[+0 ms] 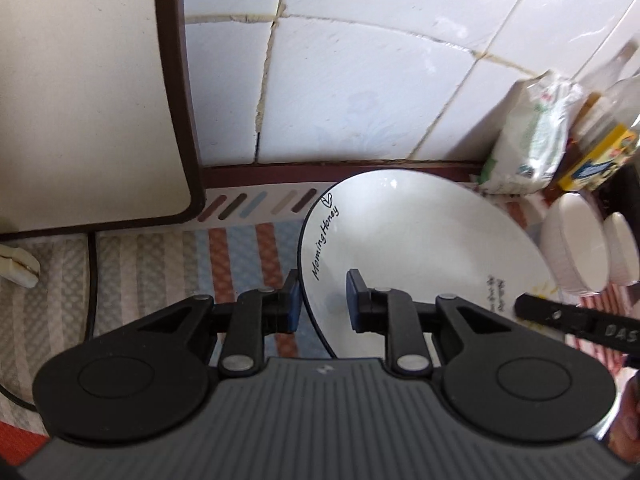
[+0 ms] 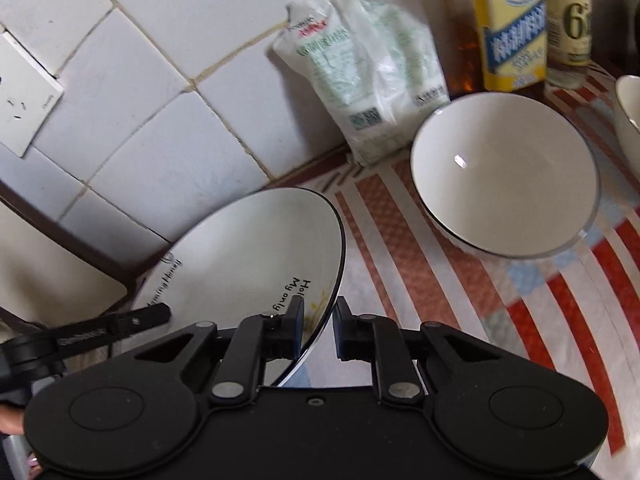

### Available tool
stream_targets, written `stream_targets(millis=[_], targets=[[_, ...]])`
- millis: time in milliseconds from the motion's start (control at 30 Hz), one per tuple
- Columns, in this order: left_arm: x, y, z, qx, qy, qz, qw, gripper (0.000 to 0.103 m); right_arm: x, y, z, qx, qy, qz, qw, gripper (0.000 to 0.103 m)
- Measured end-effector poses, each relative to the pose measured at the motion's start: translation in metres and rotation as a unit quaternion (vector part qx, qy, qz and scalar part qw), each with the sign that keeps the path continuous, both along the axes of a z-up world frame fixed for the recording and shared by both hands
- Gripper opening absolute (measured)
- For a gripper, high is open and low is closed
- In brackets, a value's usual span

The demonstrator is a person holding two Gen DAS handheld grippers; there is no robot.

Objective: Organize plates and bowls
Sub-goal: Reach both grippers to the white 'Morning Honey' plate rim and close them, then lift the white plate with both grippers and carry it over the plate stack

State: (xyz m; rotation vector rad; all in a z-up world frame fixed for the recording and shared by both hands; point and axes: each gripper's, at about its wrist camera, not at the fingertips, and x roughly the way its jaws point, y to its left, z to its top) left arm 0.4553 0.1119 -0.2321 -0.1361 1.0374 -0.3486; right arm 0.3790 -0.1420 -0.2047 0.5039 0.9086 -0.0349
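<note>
Left wrist view: the left gripper (image 1: 323, 299) straddles the near-left rim of a white plate (image 1: 404, 240) with a thin black edge and the printed words "Morning Honey". One blue-padded finger sits outside the rim and the other over the plate's face; a gap shows at each pad, so the jaws stand apart and are not clamped. The plate lies on a striped table mat (image 1: 240, 248), close to the white tiled wall (image 1: 360, 80). A pale appliance with a dark brown border (image 1: 80, 88) fills the upper left. To the right of the plate are two white bowls (image 1: 576, 240), a white plastic pouch (image 1: 528, 136) and bottles, blurred. The tip of the other gripper enters from the right over the plate's edge.

Right wrist view: the right gripper (image 2: 319, 328) straddles the plate's (image 2: 248, 248) near-right rim in the same manner, one finger over the face and one outside, the jaws apart with a gap on each side of the rim. Whether the plate is flat on the mat or tilted cannot be told. A white bowl with a dark rim line (image 2: 504, 176) stands upright on the mat (image 2: 540, 300), apart from the plate. Behind it are the pouch (image 2: 360, 72), a yellow-labelled bottle (image 2: 512, 28) and a clear bottle (image 2: 568, 24). A wall socket (image 2: 24, 96) is set in the tiles at left.
</note>
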Motion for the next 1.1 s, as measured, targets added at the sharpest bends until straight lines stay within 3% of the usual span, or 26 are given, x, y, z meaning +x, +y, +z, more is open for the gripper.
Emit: stream_targets(millis=[133, 400, 467, 667, 1100], targets=[[-0.015, 0.007, 0.009, -0.004, -0.003, -0.008, 1.0, 0.021, -0.019, -0.011, 0.003, 0.052, 0.004, -0.021, 0.998, 0.019], [-0.063, 0.007, 0.038, 0.039, -0.013, 0.01, 0.9991, 0.017, -0.064, -0.001, 0.026, 0.043, -0.009, -0.003, 0.999, 0.02], [-0.073, 0.009, 0.045, 0.035, -0.011, 0.003, 0.9993, 0.017, -0.076, -0.006, 0.029, 0.064, -0.011, -0.008, 0.998, 0.02], [-0.112, 0.008, 0.06, 0.033, -0.014, -0.024, 0.9991, 0.017, -0.109, -0.008, 0.04, 0.058, -0.005, 0.009, 0.998, 0.02], [-0.171, -0.015, 0.05, 0.036, 0.026, -0.065, 0.9969, 0.017, -0.185, -0.025, 0.028, 0.055, 0.023, -0.005, 0.998, 0.02]])
